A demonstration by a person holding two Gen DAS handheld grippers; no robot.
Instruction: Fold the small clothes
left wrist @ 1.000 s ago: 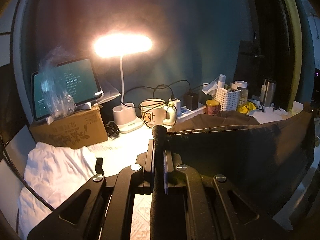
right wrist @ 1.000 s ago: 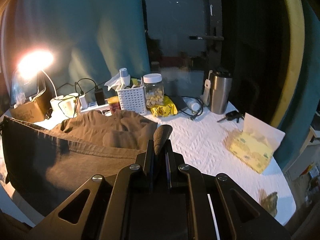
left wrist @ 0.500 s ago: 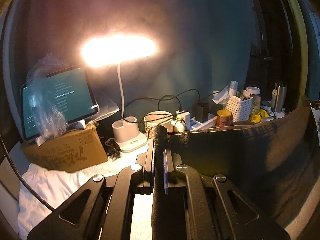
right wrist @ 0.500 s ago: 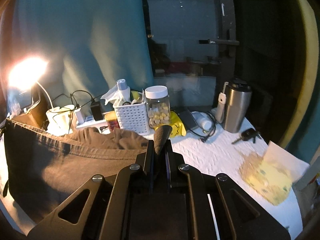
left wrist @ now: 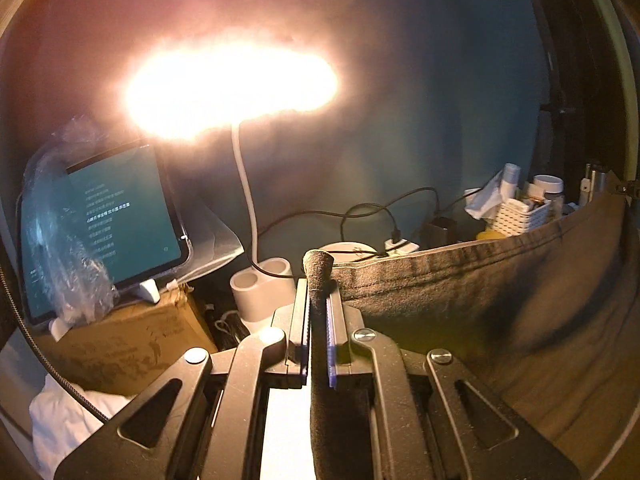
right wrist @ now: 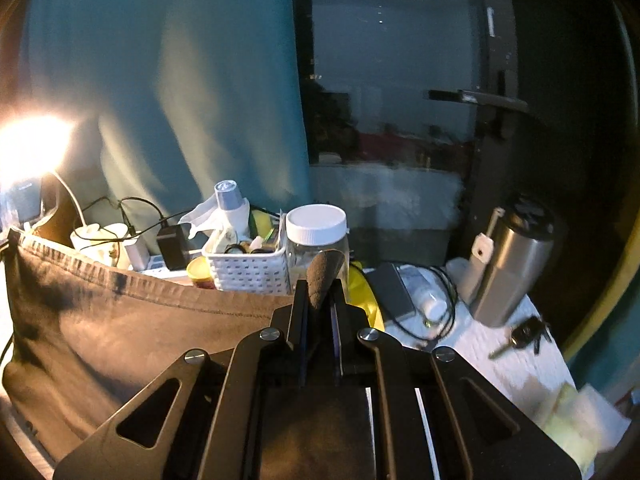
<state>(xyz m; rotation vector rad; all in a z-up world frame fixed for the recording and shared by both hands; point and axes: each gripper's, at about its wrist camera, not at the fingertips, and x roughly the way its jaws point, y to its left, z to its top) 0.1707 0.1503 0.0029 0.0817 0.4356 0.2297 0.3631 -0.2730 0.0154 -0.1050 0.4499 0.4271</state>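
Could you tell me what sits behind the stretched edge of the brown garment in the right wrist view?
Behind the brown garment show a white basket, a clear jar, a yellow lid, a black adapter and a mug. Their lower parts and the table there are covered.

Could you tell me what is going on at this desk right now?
A person is folding a dark garment with two handheld grippers. The left gripper and the right gripper each pinch a corner of its hemmed edge, holding it stretched between them in front of the lit desk lamp, white basket and steel tumbler. The fold is not laid down yet.
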